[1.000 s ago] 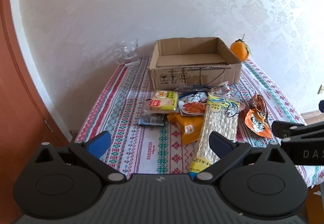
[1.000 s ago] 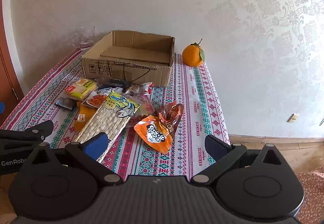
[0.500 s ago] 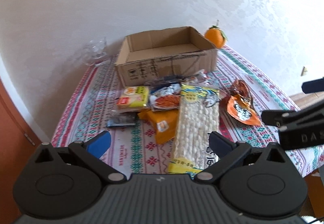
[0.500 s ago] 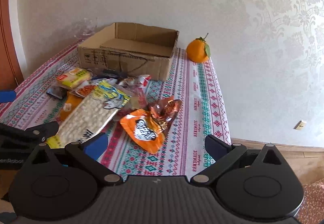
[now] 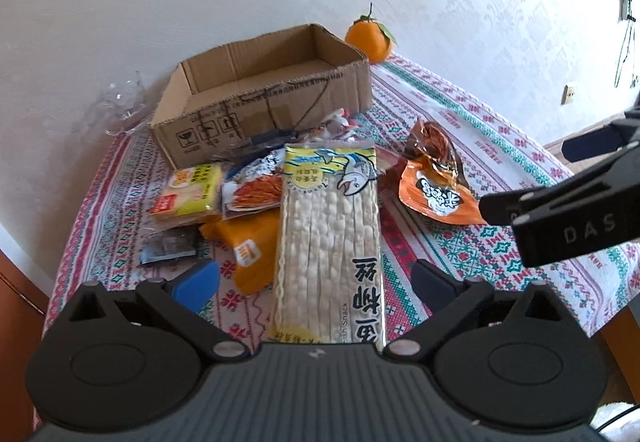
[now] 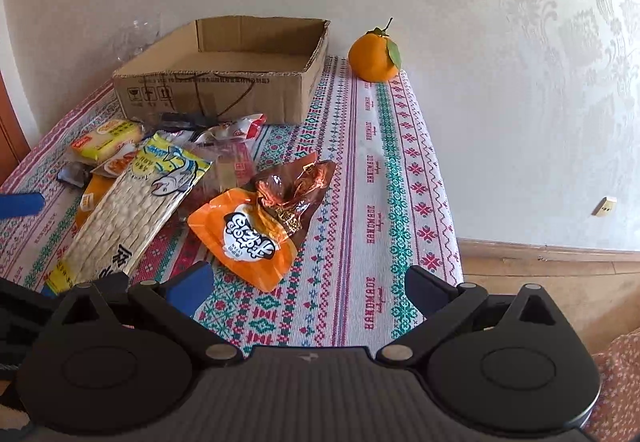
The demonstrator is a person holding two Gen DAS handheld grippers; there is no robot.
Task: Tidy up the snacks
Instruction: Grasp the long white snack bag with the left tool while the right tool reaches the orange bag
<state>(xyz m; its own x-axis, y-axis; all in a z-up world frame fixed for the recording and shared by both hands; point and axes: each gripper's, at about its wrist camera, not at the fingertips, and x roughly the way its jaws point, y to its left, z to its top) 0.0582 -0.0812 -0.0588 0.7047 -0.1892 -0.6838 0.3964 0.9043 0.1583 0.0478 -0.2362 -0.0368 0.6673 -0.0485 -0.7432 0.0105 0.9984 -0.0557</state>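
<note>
Your left gripper [image 5: 314, 280] hangs low over the near edge of the table [image 6: 384, 170], its fingers spread wide and gripping nothing. The long fish-snack packet [image 5: 330, 242] lies flat on the patterned cloth right between those fingers, its near end running under the gripper body. Your right gripper [image 6: 306, 286] is likewise spread wide and empty, with the orange pouch [image 6: 250, 238] just ahead of its left finger. From the left camera you see the right gripper's side as a black arm at the right edge, above the cloth and near that pouch.

The snacks sit in a loose pile in front of the cardboard box [image 5: 260, 102]. A yellow packet [image 5: 190, 190] lies to the left, with a small dark packet [image 5: 168, 248] just in front of it. A white packet with a red noodle picture [image 5: 252, 190] touches the long packet's left edge, and an orange packet [image 5: 248, 254] lies partly under both. A few small red and white wrappers [image 6: 236, 130] sit close against the box front.

The box stands open at the back of the table, and nothing shows inside it. An orange with a leaf [image 6: 374, 56] rests just right of the box, near the wall. A clear glass [image 5: 120, 106] stands left of the box, blurred.
</note>
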